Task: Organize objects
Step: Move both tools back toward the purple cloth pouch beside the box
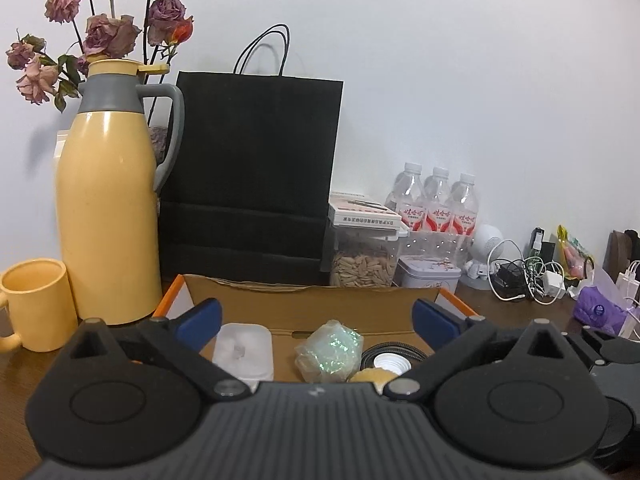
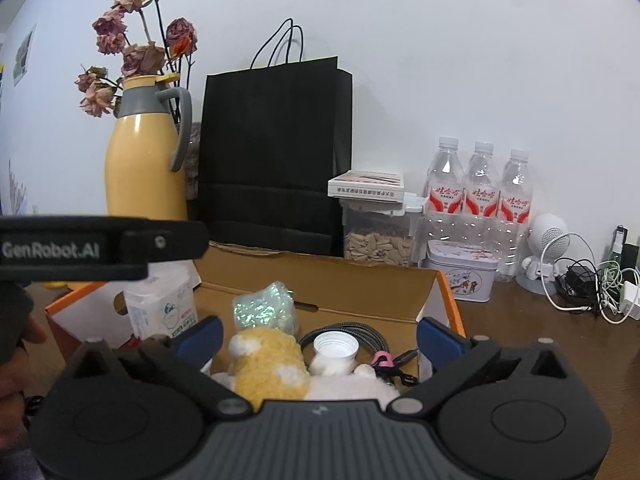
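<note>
An open cardboard box [image 1: 304,304] [image 2: 320,276] with orange edges sits on the brown table. In it lie a white plastic case [image 1: 244,350], a glittery green bundle [image 1: 328,350] [image 2: 264,310], a coiled braided cable [image 1: 394,350] [image 2: 360,330], a white cup [image 2: 335,348], a yellow-and-white plush toy [image 2: 268,364] and a tissue pack [image 2: 164,308]. My left gripper [image 1: 316,318] is open and empty above the box. My right gripper [image 2: 318,338] is open and empty over the plush toy. The left gripper's body [image 2: 100,248] shows at the left of the right wrist view.
Behind the box stand a yellow thermos [image 1: 108,200] [image 2: 144,152], a yellow mug [image 1: 36,296], a black paper bag [image 1: 252,168] [image 2: 276,152], a seed jar [image 1: 364,260] under a small box, three water bottles [image 2: 480,200], a tin [image 2: 462,272] and tangled chargers [image 2: 592,284].
</note>
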Motion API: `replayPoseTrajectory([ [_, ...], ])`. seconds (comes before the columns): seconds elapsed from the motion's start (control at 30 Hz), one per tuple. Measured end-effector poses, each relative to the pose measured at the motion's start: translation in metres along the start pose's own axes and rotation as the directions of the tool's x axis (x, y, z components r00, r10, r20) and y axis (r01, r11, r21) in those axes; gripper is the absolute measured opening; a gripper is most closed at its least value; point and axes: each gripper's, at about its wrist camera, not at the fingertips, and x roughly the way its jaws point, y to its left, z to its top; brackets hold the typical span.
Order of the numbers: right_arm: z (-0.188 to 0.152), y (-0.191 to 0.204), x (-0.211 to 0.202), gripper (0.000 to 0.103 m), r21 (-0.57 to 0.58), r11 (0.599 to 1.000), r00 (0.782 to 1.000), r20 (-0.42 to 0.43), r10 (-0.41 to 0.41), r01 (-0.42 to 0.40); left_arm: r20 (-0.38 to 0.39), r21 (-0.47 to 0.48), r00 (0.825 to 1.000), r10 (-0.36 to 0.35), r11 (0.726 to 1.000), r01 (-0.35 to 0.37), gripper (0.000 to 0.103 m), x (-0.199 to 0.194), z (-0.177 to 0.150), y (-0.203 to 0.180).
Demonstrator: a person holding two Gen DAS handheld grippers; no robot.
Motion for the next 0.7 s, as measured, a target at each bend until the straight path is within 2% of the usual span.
replayPoseTrajectory([
  [0.37,0.001,-0.002,-0.005,0.103,0.013,1.0,1.0,0.003,-0.007,0.007,-0.004,-0.017,1.0,-0.005,1.0,0.005,0.103,-0.004,0.003,0.003],
  [0.7,0.0,0.001,-0.03,0.103,-0.009,1.0,1.0,0.03,0.003,-0.003,0.026,-0.028,0.999,-0.032,0.999,0.032,0.103,-0.032,0.001,0.021],
])
